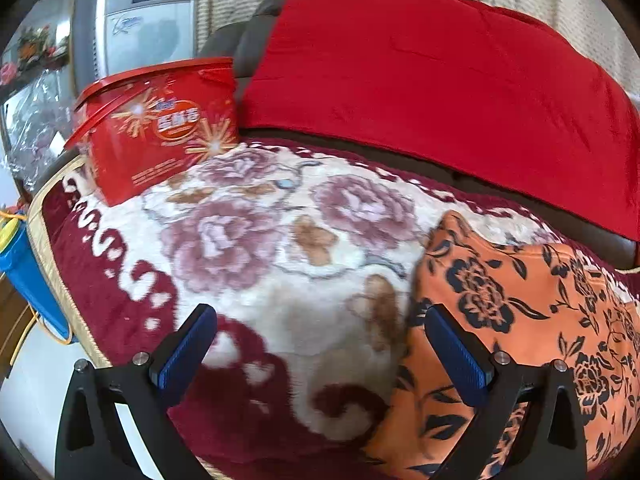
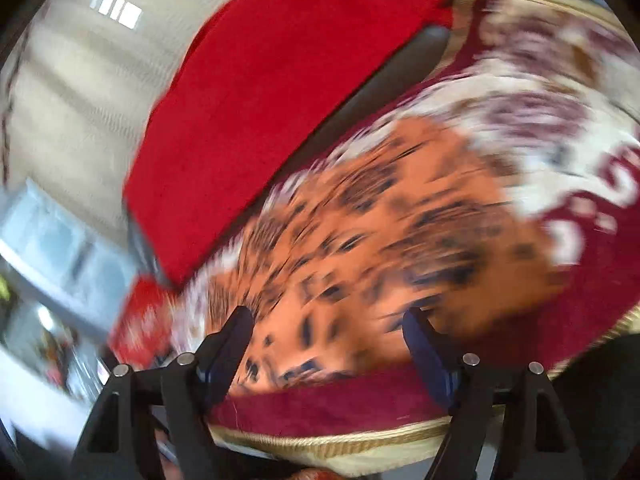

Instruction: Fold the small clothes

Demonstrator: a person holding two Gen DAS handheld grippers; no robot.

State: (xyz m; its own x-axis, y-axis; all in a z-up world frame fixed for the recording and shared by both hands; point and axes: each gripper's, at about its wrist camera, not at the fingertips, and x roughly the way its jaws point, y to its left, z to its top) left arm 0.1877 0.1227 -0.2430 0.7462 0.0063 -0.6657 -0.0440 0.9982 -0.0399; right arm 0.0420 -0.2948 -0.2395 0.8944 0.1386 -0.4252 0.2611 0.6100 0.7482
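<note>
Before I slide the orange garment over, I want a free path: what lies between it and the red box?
Left wrist view: only bare floral blanket lies between the orange garment and the red box.

Floral blanket (image 1: pixel 280 240) lying open centrally; red box (image 1: pixel 160 128) blocking far-left corner, orange floral garment (image 1: pixel 520 320) occupying right.

**A blanket-covered sofa seat**

A plush blanket (image 1: pixel 248 240), cream with mauve roses and a dark red, gold-edged border, covers the seat. On it lie an orange garment (image 1: pixel 520 320) with a black flower print, at the right, and a red box (image 1: pixel 160 132) at the far left corner. A red quilt (image 1: pixel 420 80) drapes the backrest.
</note>
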